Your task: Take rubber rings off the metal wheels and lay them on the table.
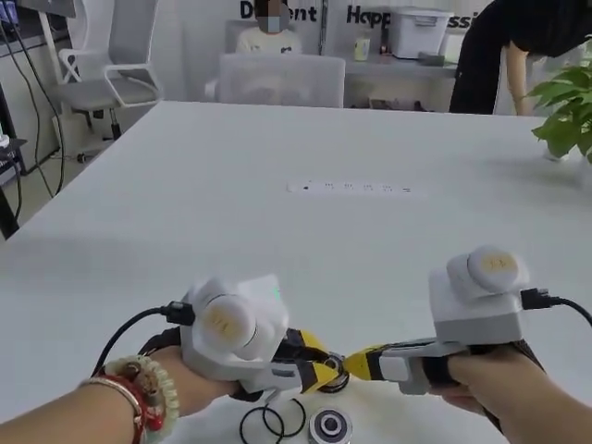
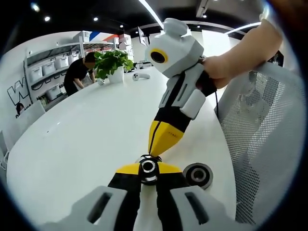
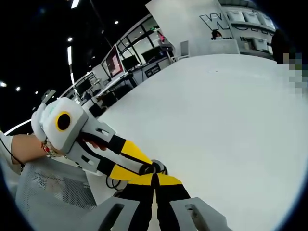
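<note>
Meeting tip to tip at the near edge of the white table [image 1: 305, 240], the two grippers share one small metal wheel [image 2: 148, 167]. The left gripper [image 1: 326, 363] has its yellow jaws pinching the wheel from both sides, holding it just above the tabletop. The right gripper [image 1: 350, 363] has its jaws pressed together against the wheel's rim; whether they nip a ring there I cannot tell. Nearer still, two loose rubber rings [image 1: 274, 422] lie overlapping on the table, with a second wheel [image 1: 330, 426] just right of them.
</note>
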Demonstrator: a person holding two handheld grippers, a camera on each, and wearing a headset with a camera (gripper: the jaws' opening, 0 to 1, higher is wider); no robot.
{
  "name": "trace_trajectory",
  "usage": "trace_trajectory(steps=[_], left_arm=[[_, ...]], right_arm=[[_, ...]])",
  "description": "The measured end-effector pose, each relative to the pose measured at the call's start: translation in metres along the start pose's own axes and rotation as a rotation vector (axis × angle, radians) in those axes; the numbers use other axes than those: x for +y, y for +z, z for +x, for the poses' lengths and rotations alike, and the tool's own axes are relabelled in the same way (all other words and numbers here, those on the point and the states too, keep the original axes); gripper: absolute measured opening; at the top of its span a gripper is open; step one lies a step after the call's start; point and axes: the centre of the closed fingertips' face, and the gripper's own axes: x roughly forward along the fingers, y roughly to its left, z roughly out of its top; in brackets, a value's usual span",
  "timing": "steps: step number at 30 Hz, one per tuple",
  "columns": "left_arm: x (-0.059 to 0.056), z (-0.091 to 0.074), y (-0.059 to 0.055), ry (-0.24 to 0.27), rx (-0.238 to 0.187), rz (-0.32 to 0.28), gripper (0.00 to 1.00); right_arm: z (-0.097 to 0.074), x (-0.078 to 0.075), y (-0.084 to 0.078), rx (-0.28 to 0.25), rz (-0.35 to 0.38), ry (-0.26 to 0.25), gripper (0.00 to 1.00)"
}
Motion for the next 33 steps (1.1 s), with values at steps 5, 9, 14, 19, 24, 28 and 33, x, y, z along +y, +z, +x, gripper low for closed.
trace_trajectory(steps=[5, 9, 14, 19, 24, 28, 33], left_arm=[[-0.0002, 0.0003, -0.0001, 0.0, -0.002, -0.004, 0.06], [0.0001, 0.0003, -0.0004, 0.001, -0.005, -0.01, 0.06], [0.0005, 0.0005, -0.0003, 0.0, -0.006, -0.013, 0.06], [0.0006, 0.0008, -0.0002, 0.0, -0.006, -0.013, 0.06], [0.0006, 0.0009, -0.0001, 0.001, -0.007, -0.014, 0.06], [0.0006, 0.001, 0.0001, 0.003, -0.008, -0.021, 0.06], [0.0007, 0.0012, 0.0, 0.005, -0.004, -0.024, 0.06]], right_arm=[[0.0004, 0.0027, 0.0013, -0.004, 0.003, 0.008, 0.0], [0.0013, 0.0044, 0.0021, -0.007, -0.009, 0.01, 0.0], [0.0003, 0.004, 0.0023, -0.01, -0.004, 0.013, 0.0], [0.0005, 0.006, 0.003, -0.012, -0.011, 0.023, 0.0], [0.0007, 0.0078, 0.0042, -0.016, -0.018, 0.031, 0.0], [0.0007, 0.0083, 0.0044, -0.019, -0.022, 0.035, 0.0], [-0.0003, 0.0079, 0.0049, -0.023, -0.037, 0.036, 0.0]])
